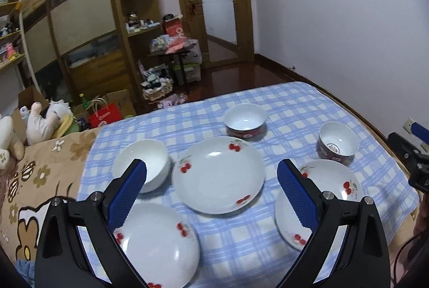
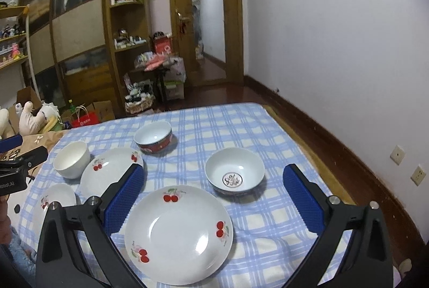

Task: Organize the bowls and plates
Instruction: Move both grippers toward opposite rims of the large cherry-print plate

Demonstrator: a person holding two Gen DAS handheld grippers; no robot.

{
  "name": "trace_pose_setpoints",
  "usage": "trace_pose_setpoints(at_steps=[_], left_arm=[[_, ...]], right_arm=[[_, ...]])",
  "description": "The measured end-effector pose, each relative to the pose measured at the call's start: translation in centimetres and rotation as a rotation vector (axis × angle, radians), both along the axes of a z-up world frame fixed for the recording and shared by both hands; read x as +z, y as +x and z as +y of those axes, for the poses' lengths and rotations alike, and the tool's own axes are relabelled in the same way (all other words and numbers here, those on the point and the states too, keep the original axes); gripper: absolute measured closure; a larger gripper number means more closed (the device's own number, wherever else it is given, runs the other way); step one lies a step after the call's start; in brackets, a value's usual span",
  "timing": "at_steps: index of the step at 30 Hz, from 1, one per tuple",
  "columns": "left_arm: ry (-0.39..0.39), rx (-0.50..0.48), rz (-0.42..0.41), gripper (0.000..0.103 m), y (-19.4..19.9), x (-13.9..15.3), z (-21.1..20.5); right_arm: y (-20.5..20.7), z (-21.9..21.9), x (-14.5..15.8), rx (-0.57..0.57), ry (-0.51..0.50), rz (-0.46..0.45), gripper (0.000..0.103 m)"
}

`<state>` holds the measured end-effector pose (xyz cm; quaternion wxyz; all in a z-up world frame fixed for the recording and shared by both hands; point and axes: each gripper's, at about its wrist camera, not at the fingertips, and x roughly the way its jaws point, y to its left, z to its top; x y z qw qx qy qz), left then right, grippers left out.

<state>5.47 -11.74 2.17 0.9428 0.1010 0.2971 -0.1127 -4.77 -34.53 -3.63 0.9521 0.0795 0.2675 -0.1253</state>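
Three white cherry-print plates lie on a blue checked cloth (image 1: 295, 105): a middle plate (image 1: 218, 175), a near-left plate (image 1: 158, 242) and a right plate (image 1: 327, 189). Around them stand a plain white bowl (image 1: 142, 162), a red-sided bowl (image 1: 245, 120) and a dark patterned bowl (image 1: 338, 140). My left gripper (image 1: 211, 167) hovers open above the middle plate, holding nothing. My right gripper (image 2: 214, 171) is open and empty over the right plate (image 2: 178, 234), with the patterned bowl (image 2: 235, 171) just beyond. The red-sided bowl (image 2: 153, 136) and white bowl (image 2: 71, 159) stand farther left.
The cloth covers a bed; a floral brown blanket (image 1: 40, 180) and stuffed toys (image 1: 40, 122) lie at its left. A white wall (image 2: 335, 47) runs along the right, with dark wood floor between. Wardrobe, shelves and a door stand at the back.
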Motion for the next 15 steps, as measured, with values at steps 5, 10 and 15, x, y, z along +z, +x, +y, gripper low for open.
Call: trace_pose_setpoints(at_steps=[5, 10, 15], left_arm=[[-0.010, -0.032, 0.043, 0.006, 1.9, -1.2, -2.4], [0.004, -0.069, 0.111, 0.006, 2.8, -3.9, -4.4], [0.013, -0.054, 0.168, 0.006, 3.0, -7.0, -5.2]], right_arm=[[1.4, -1.4, -1.6, -0.019, 0.055, 0.063, 0.007], [2.8, -2.6, -4.3, -0.026, 0.119, 0.149, 0.013], [3.6, -3.5, -6.0, -0.031, 0.171, 0.194, 0.014]])
